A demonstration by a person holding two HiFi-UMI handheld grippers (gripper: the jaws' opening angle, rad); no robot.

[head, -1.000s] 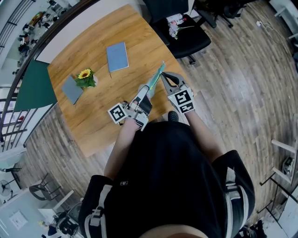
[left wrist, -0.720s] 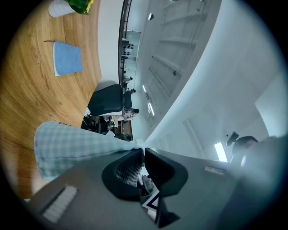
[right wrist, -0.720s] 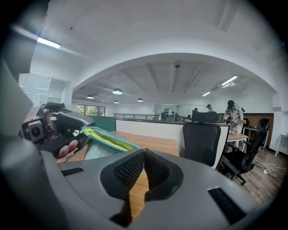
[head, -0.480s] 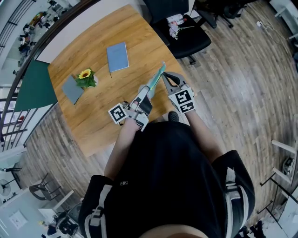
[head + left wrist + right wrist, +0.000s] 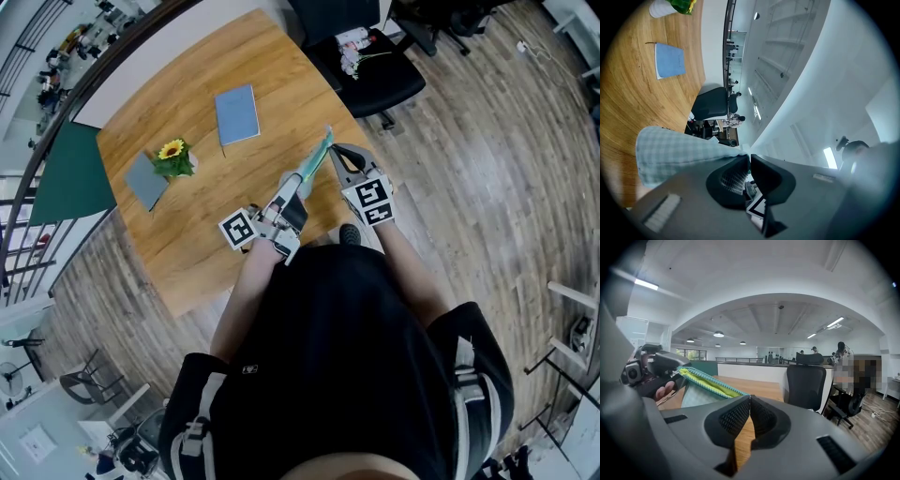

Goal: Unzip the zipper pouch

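sunflower pot and blue notebook sit far left on the table. left gripper fingers pinch the near end of the zipper pouch, held tilted over the table's right side. right gripper fingers are pressed together on the pouch's far zipper end.

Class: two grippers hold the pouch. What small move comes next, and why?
Probably draw the right gripper away from the left gripper, along the zipper. The left is shut on the pouch end, the right is shut on the zipper, yellow lining shows between them, and in the head view a short stretch of pouch lies beyond the right gripper.
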